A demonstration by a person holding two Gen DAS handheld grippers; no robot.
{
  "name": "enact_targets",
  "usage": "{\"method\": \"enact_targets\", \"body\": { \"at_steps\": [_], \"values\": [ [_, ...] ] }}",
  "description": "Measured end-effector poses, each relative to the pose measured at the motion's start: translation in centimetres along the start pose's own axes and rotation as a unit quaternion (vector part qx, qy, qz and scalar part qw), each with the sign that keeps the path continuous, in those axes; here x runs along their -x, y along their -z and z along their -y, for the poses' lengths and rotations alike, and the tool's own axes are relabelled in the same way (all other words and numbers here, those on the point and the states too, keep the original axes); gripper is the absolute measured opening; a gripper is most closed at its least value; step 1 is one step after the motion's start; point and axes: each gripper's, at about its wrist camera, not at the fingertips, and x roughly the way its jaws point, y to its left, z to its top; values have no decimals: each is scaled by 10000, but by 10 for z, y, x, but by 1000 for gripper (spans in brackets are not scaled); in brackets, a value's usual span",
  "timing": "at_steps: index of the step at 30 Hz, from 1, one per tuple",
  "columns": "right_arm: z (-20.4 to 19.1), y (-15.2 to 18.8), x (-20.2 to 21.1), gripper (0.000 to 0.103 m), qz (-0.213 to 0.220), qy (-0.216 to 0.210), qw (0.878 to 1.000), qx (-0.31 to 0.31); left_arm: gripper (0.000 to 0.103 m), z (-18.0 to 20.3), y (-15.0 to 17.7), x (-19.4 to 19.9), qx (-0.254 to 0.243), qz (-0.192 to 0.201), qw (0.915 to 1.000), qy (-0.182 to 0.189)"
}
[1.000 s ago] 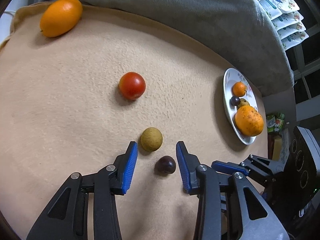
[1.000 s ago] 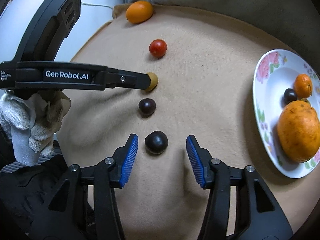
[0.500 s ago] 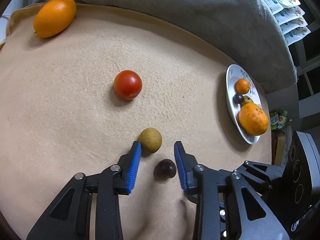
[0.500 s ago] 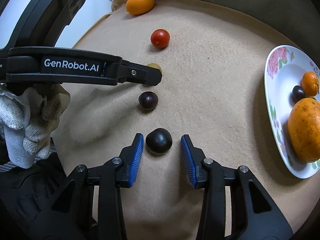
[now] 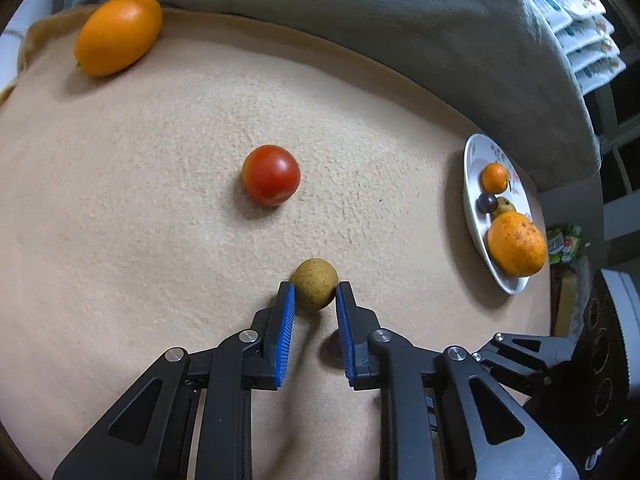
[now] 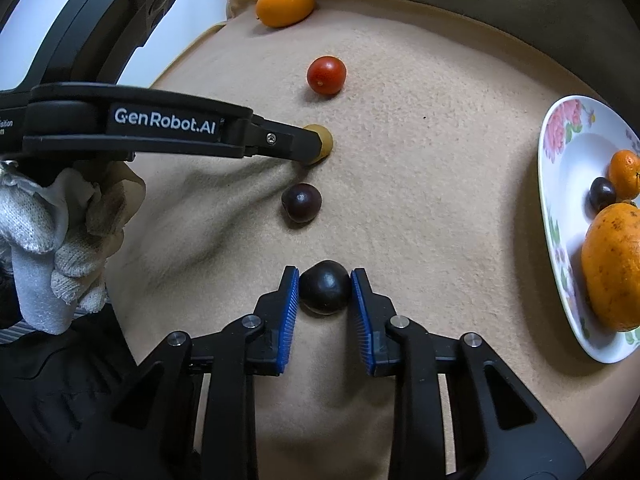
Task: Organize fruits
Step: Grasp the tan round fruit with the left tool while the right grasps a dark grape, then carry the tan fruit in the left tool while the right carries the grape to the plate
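Left gripper clamped on the little tan fruit, blue pads pressed against both its sides, fruit sitting right at the fingertips and still resting on the beige blanket. Pretty much round, so no real long axis to speak of there. Right gripper squeezed onto a dark purple fruit, pads touching both flanks, also down on the blanket. Roundish too, maybe a hair wider than tall, hard to call.

Second dark purple fruit loose on the blanket, between the two gripped ones in the right wrist view. Red tomato further out, well apart from the tan fruit. Oblong orange fruit way off at the far left edge of the blanket, beside the grey cushion; long axis tilted, running from lower left up to upper right in the left wrist view.

Flowered plate off to the right, with a big speckled orange, a small orange and a dark fruit bunched together on it. White-gloved hand wrapped round the left gripper's handle.
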Motion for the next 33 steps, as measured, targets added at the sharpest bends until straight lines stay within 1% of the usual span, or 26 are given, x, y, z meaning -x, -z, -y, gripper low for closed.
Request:
{"method": "enact_targets", "body": {
  "at_steps": [5, 8, 11, 16, 21, 26, 33],
  "values": [
    [-3, 3, 5, 27, 35, 57, 10000, 37, 19, 2, -1, 0, -24, 42, 10000, -60],
    [-3, 5, 9, 27, 88, 86, 9999, 21, 19, 10, -1, 0, -148, 73, 9998, -135],
    [1, 6, 14, 27, 165, 99, 9998, -63, 19, 14, -1, 1, -181, 98, 9997, -96],
    [9, 7, 23, 27, 251, 168, 9994, -168, 19, 19, -1, -1, -229, 109, 9996, -152],
    [16, 10, 40, 27, 448, 238, 9982, -305, 19, 26, -4, 9, -281, 212, 9994, -14],
    [35, 15, 62, 27, 682, 379, 9954, -558, 19, 37, -12, 20, -417, 367, 9984, 71],
    [62, 19, 93, 27, 1009, 604, 9889, -904, 19, 56, -21, 27, -553, 466, 9970, 272]
  ]
}}
